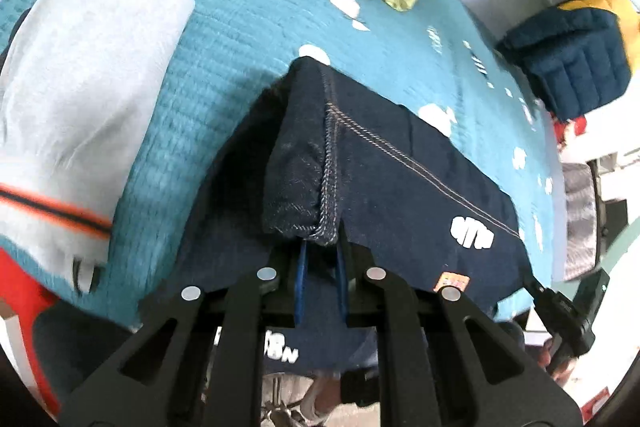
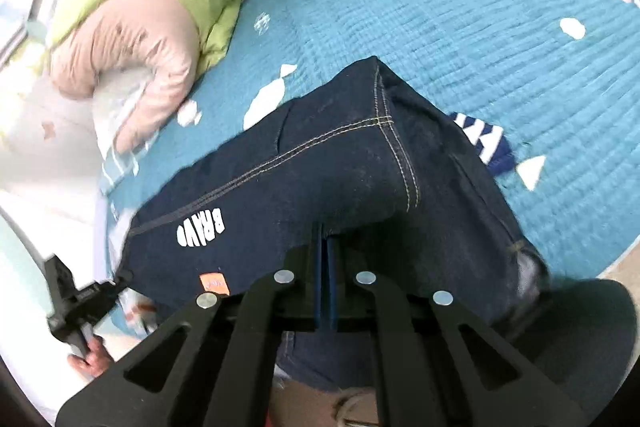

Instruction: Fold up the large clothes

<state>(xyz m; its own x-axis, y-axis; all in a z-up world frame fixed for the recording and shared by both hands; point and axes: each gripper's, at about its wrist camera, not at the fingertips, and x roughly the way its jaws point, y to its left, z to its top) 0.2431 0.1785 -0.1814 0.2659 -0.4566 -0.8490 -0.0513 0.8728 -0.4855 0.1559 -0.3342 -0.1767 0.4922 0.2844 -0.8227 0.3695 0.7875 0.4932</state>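
Garment: dark denim jeans [image 1: 400, 163] are seen in the centre of both wrist views, lifted at their near edge and draped down onto the teal bedspread [image 1: 240, 39] beyond.
Left gripper: the left gripper [image 1: 320, 251] is closed tight on a hemmed fold of the denim, low centre of its frame; the thick seam is pinched between the blue pads.
Right gripper: the right gripper [image 2: 325, 247] is clamped almost fully on the denim edge, low centre of its frame, below the stitched seams.
Pose: both grippers are pitched steeply downward, side by side along the same edge; the other tool is glimpsed at the lower right of the left view and the lower left of the right view.
Slip risk: only a narrow bite of cloth is held, so the heavy denim could be pulled free by its own weight.
Fold risk: an uneven carry would skew the fold line.
Snag risk: the grey garment [image 1: 92, 79] at left and the pink and green jacket [image 2: 132, 27] at upper left lie near enough to be dragged.
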